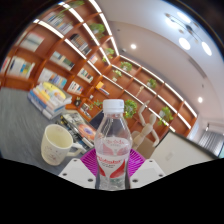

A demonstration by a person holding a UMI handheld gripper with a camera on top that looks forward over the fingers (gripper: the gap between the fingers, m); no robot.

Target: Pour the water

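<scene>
A clear plastic water bottle (113,140) with a white cap and a red-and-white label stands upright between my fingers. My gripper (112,163) is shut on the bottle, with the pink pads (89,160) pressing its sides at label height. The bottle looks lifted above the table. A cream mug (58,145) with a handle on its right side sits on the grey table (25,125) to the left of the bottle and a little beyond the fingers. The inside of the mug is not visible.
A stack of books or boxes (48,97) lies on the table beyond the mug. Wooden bookshelves (60,45) fill the back wall. A white surface (180,150) lies to the right of the bottle.
</scene>
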